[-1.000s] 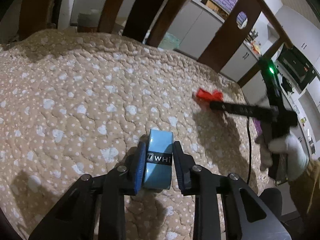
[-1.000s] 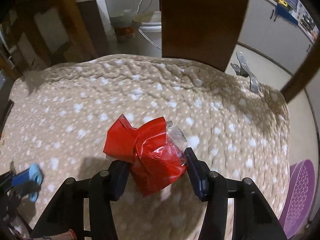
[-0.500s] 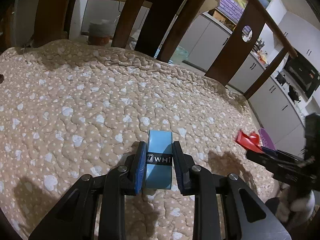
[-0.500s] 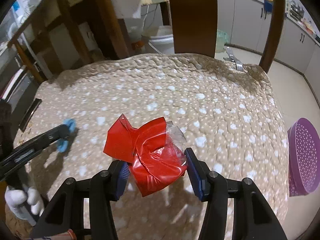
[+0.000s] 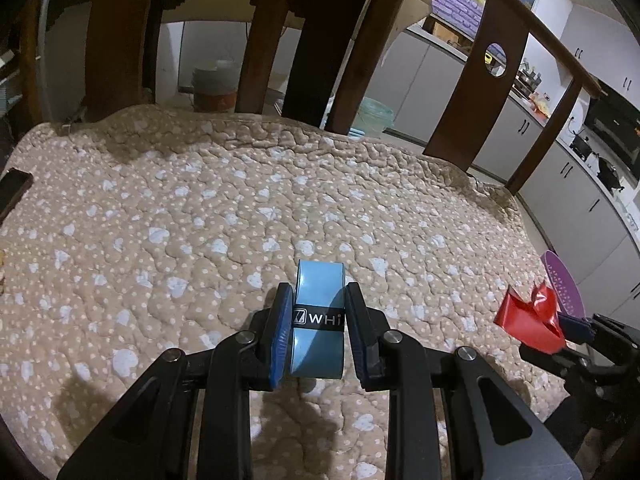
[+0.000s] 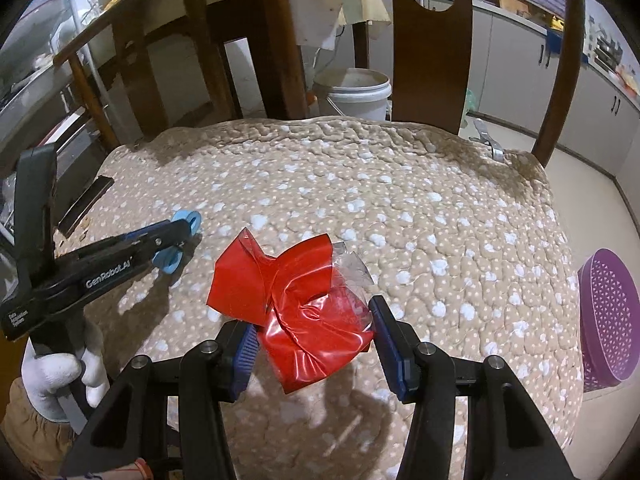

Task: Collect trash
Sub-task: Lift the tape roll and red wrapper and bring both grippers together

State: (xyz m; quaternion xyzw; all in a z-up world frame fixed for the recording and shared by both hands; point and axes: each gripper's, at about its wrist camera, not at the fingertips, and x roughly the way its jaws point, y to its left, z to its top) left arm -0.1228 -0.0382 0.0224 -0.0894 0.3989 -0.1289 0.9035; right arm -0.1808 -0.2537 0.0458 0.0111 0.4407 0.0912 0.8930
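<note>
Left gripper clamped on a blue roll of tape, pads pressed tight against both flat sides, black band with white lettering facing up. Held just above the quilted beige cover with white dots, near the front edge, roll standing on its rim between the fingers.

Right gripper pinching a crumpled red plastic wrapper, blue pads squeezing it from both sides, a scrap of clear film poking out at the upper right. Wrapper lifted clear of the cover, shadow falling underneath.

Over in the right wrist view: left gripper coming in from the left, gripped by a white-gloved hand, blue roll at its tip. In the left wrist view: red wrapper at the far right edge, near side of the cover.

Purple perforated basket down on the floor to the right, beside the cover's edge. White bucket beyond the far edge, among dark wooden chair legs. Flat dark slab lying at the left edge of the cover.
</note>
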